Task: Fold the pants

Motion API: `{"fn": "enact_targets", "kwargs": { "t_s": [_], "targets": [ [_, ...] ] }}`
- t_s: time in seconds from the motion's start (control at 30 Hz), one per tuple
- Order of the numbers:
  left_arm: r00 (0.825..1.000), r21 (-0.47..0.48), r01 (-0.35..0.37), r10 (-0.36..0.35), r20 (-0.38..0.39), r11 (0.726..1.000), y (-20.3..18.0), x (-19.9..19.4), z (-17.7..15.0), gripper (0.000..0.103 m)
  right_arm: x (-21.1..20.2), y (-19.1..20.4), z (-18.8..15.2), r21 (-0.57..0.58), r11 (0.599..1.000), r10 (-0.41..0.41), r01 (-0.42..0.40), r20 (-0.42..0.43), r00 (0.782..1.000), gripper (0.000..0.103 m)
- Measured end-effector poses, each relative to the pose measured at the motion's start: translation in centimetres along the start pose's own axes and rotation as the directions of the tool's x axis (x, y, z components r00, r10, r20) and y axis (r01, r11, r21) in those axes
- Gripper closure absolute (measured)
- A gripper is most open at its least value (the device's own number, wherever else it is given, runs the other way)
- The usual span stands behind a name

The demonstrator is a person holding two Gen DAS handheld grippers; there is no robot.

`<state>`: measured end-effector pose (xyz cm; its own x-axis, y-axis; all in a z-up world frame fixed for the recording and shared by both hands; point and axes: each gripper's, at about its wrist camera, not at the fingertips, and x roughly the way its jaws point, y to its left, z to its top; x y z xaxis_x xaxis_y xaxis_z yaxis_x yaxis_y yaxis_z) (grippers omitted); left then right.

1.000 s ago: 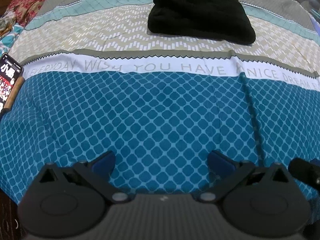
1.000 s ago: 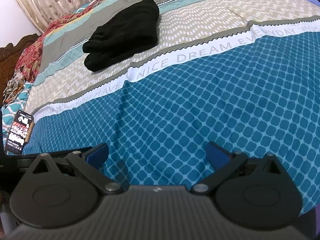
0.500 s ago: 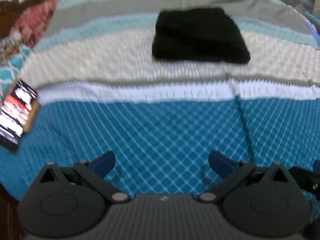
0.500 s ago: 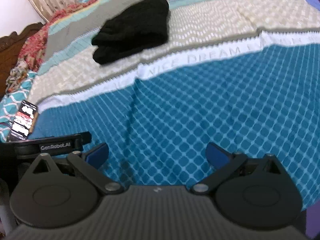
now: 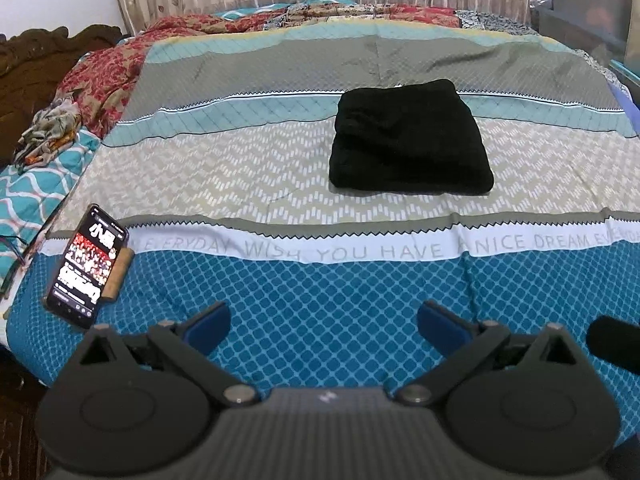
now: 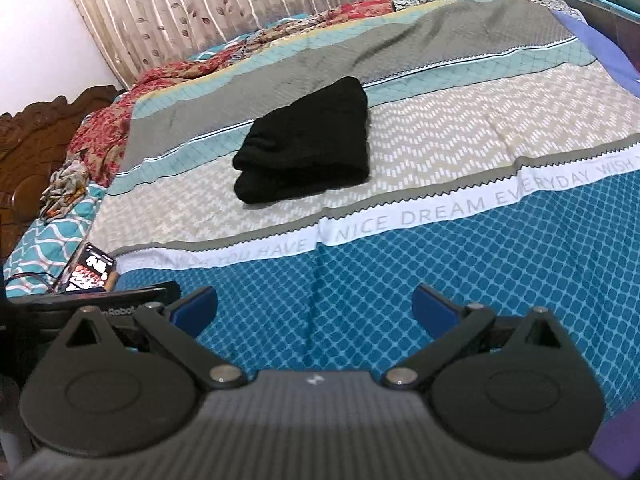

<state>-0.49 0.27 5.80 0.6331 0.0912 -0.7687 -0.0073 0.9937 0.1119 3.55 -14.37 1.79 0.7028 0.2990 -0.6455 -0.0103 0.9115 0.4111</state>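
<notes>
The black pants [image 5: 408,140] lie folded in a compact rectangle on the patterned bedspread [image 5: 280,168], far ahead of both grippers; they also show in the right wrist view [image 6: 308,144]. My left gripper [image 5: 324,322] is open and empty, held over the blue diamond band at the bed's near edge. My right gripper [image 6: 314,308] is open and empty too, over the same blue band. Neither touches the pants.
A lit phone [image 5: 86,266] rests on a brown case at the bed's left edge, also in the right wrist view [image 6: 90,270]. Crumpled red floral bedding [image 5: 104,76] lies at the far left. A carved wooden headboard [image 6: 36,136] and curtains [image 6: 240,0] stand beyond.
Both grippers have pulled back and tilted up from the bed, so the pants look farther away and the curtains come into view. The pants have not moved.
</notes>
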Motion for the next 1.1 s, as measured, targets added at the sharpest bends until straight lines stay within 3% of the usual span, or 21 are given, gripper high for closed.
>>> {"fn": "enact_targets", "kwargs": {
  "t_s": [0.67,1.1],
  "targets": [
    [1.000,0.000,0.011,-0.011,0.008,1.000,0.40,-1.00,-0.37,0.000,-0.33,0.44,-0.42,0.003,1.000,-0.001,0.001,0.000,1.000,0.000],
    [0.999,0.013,0.030,-0.030,-0.033,0.999,0.02,-0.64,-0.74,0.000,-0.17,0.16,-0.66,0.022,1.000,-0.019,0.020,-0.012,1.000,0.000]
  ]
}}
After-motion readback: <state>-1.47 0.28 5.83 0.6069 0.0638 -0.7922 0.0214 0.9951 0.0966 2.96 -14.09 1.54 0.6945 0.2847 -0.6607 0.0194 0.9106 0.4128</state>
